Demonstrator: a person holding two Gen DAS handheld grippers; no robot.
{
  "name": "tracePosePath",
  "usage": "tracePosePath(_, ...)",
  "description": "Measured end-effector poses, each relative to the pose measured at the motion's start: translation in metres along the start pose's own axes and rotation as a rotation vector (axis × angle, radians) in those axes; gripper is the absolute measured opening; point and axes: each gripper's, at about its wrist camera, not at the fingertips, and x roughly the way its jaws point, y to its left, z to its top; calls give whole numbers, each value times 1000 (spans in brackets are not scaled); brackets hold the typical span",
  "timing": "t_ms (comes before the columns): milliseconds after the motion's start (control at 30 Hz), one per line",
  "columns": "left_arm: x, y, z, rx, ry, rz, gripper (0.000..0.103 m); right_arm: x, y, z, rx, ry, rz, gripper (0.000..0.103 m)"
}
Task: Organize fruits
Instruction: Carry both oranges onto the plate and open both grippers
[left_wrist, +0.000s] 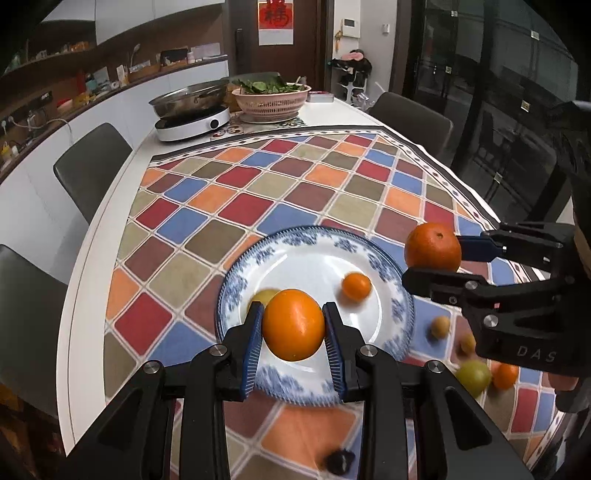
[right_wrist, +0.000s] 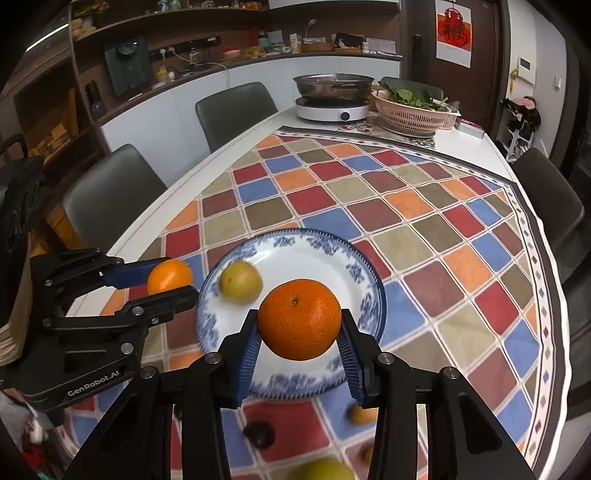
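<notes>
My left gripper (left_wrist: 293, 326) is shut on a smooth orange (left_wrist: 293, 324) and holds it above the near part of a blue-and-white plate (left_wrist: 384, 273). My right gripper (right_wrist: 300, 323) is shut on a darker, dimpled orange (right_wrist: 299, 319) above the plate's (right_wrist: 325, 240) near edge. On the plate lie a small orange fruit (left_wrist: 356, 286) and a yellow-green fruit (right_wrist: 241, 282). Each gripper shows in the other's view: the right one (left_wrist: 434, 254) at the plate's right, the left one (right_wrist: 171, 278) at its left.
Loose fruits lie on the chequered cloth (left_wrist: 295, 177) to the right of the plate: a green one (left_wrist: 473, 376), small orange ones (left_wrist: 505, 376) and a yellowish one (left_wrist: 440, 327). A dark fruit (right_wrist: 259, 432) lies near. An induction cooker with pan (left_wrist: 192, 114) and pink basket (left_wrist: 271, 101) stand far.
</notes>
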Motion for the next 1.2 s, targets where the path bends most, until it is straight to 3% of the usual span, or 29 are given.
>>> tracePosePath(267, 50, 14, 29, -24, 86, 8, 32, 48, -21, 27, 25, 72, 4, 42)
tracePosePath(567, 103, 26, 39, -55, 186, 22, 32, 92, -38, 31, 42, 154, 10, 42)
tracePosePath(867, 120, 25, 40, -73, 222, -4, 35, 105, -44, 30, 50, 165, 35, 42)
tracePosePath(933, 119, 26, 40, -78, 213, 5, 45, 106, -44, 29, 49, 169, 34, 42)
tracePosePath(1200, 92, 28, 41, -63, 159, 43, 47, 99, -48, 25, 68, 157, 15, 46)
